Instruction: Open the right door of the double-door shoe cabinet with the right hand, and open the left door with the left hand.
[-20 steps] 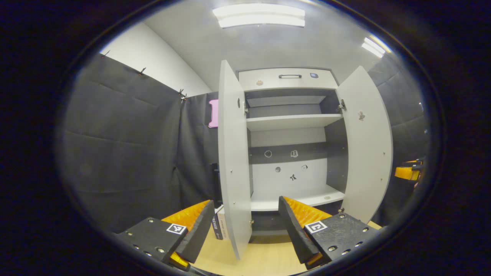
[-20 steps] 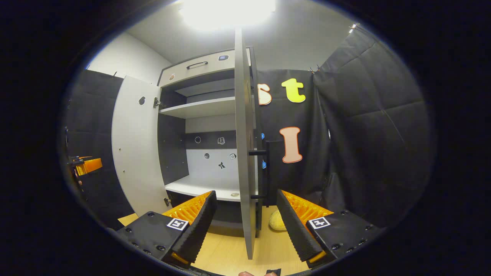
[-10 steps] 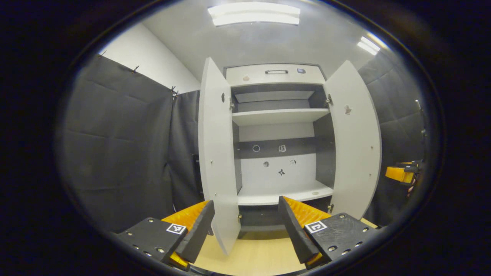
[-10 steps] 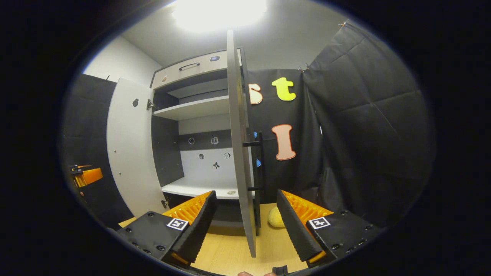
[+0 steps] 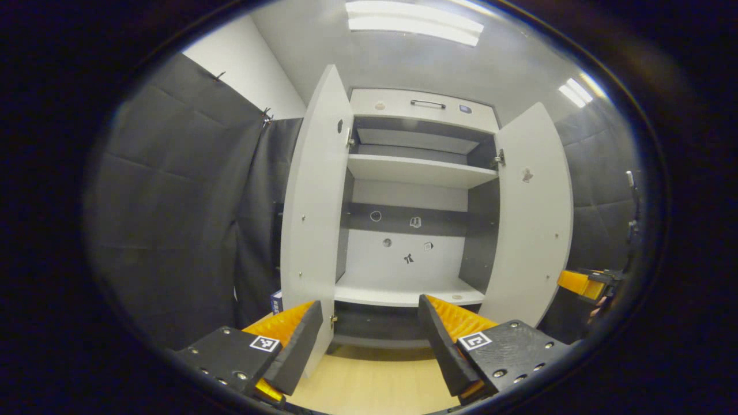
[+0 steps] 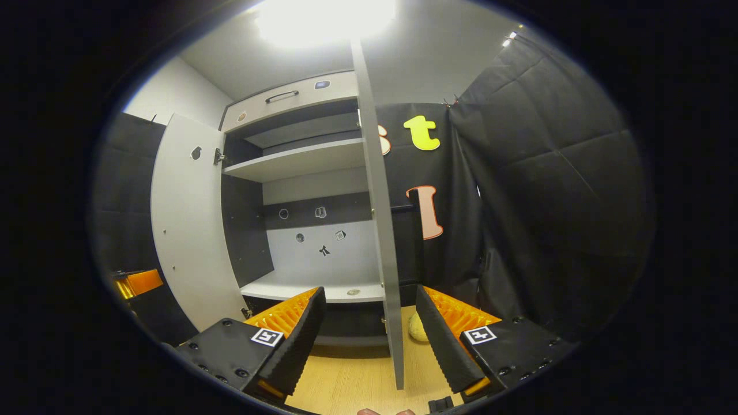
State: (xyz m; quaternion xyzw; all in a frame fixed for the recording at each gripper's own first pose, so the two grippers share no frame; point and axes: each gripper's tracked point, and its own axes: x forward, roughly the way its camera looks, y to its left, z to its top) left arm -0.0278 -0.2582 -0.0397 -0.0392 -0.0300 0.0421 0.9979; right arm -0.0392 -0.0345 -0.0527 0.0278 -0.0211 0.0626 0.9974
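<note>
The white shoe cabinet point(image 5: 424, 106) with a dark grey inside stands ahead with both doors swung out. In the left gripper view its left door point(image 5: 314, 219) stands just beyond my left finger and its right door point(image 5: 533, 219) stands farther right. My left gripper point(image 5: 369, 340) is open and holds nothing. In the right gripper view the right door point(image 6: 383, 230) is seen almost edge-on between my fingers, touching neither, and the left door point(image 6: 184, 230) stands wide at the left. My right gripper point(image 6: 369, 340) is open and holds nothing.
The other gripper shows at the far right point(image 5: 582, 284) in the left gripper view and at the far left point(image 6: 138, 282) in the right gripper view. A yellow soft thing point(image 6: 416, 327) lies on the wooden floor point(image 6: 351, 383) behind the right door. A small box point(image 5: 275, 301) sits left of the cabinet.
The left door has swung wider, from between my left gripper's fingers to beyond the left finger. The right door opened a little more, so its handle is now hidden behind it.
</note>
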